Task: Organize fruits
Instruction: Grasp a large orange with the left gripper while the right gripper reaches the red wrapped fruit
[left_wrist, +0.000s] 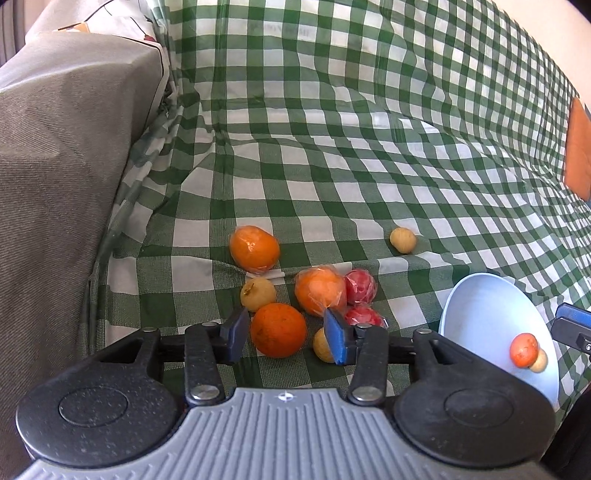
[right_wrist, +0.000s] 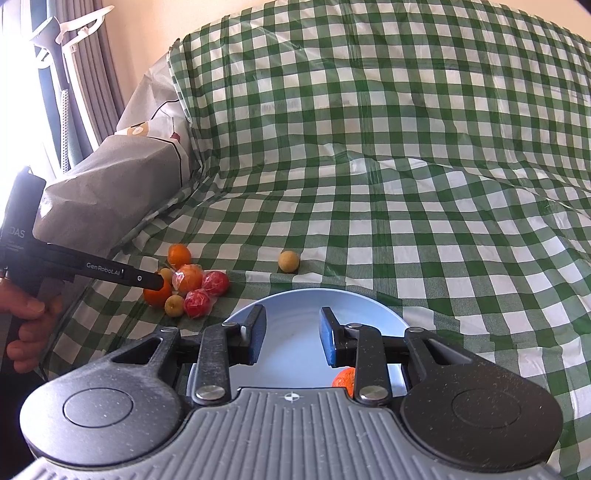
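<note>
Several fruits lie in a cluster on the green-checked cloth (left_wrist: 332, 166). My left gripper (left_wrist: 286, 336) is open, tilted down over a bare orange (left_wrist: 279, 330) that sits between its blue pads with small gaps on both sides. Around it lie two plastic-wrapped oranges (left_wrist: 254, 248) (left_wrist: 320, 291), two wrapped red fruits (left_wrist: 360, 286) and small yellow fruits (left_wrist: 258, 294). One yellow fruit (left_wrist: 403, 240) lies apart. A pale blue plate (left_wrist: 480, 317) holds a small orange fruit (left_wrist: 523, 349) and a yellow one. My right gripper (right_wrist: 291, 339) hovers open over that plate (right_wrist: 295, 306), with nothing between its fingers.
A grey covered cushion (left_wrist: 55, 184) rises on the left of the fruit. The cloth slopes up behind. An orange patch (left_wrist: 578, 147) shows at the far right edge. In the right wrist view a person's hand (right_wrist: 26, 321) holds the left gripper's handle, near curtains (right_wrist: 92, 55).
</note>
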